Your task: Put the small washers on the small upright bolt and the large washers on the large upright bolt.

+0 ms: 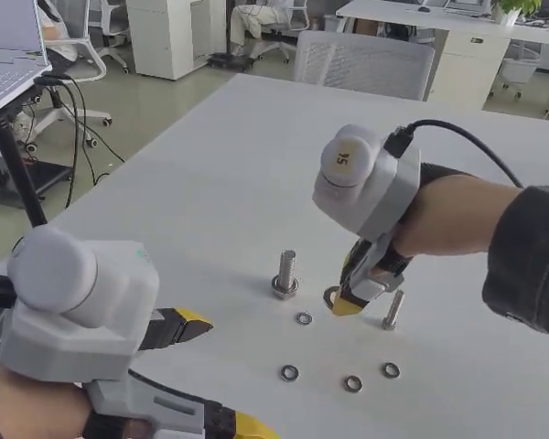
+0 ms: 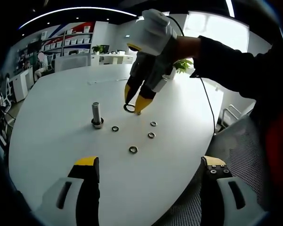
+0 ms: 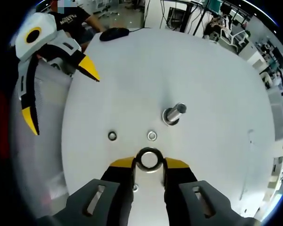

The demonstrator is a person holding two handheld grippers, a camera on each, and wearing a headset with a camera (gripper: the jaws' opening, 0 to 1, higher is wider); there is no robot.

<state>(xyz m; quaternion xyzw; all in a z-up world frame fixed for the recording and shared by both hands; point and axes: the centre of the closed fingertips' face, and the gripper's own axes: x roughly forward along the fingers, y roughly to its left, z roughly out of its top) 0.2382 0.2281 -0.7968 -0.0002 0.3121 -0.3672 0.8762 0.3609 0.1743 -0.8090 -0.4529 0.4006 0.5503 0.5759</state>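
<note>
While hovering above the surface [image 1: 210, 183], pinching large washer [image 3: 149, 150] in right tongs [image 3: 149, 162] between large bolt [image 1: 286, 273] and small bolt [image 1: 393, 309], with left tongs [image 2: 150, 162] spread, well apart.

Large bolt [image 1: 286, 273], small bolt [image 1: 393, 309] upright, small washers [image 1: 304, 318] flat, large washer [image 3: 149, 159] gripped

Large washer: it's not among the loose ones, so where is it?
The washer is clamped in the right gripper's tips, right of centre in the head view, between the large bolt and small bolt.
</note>
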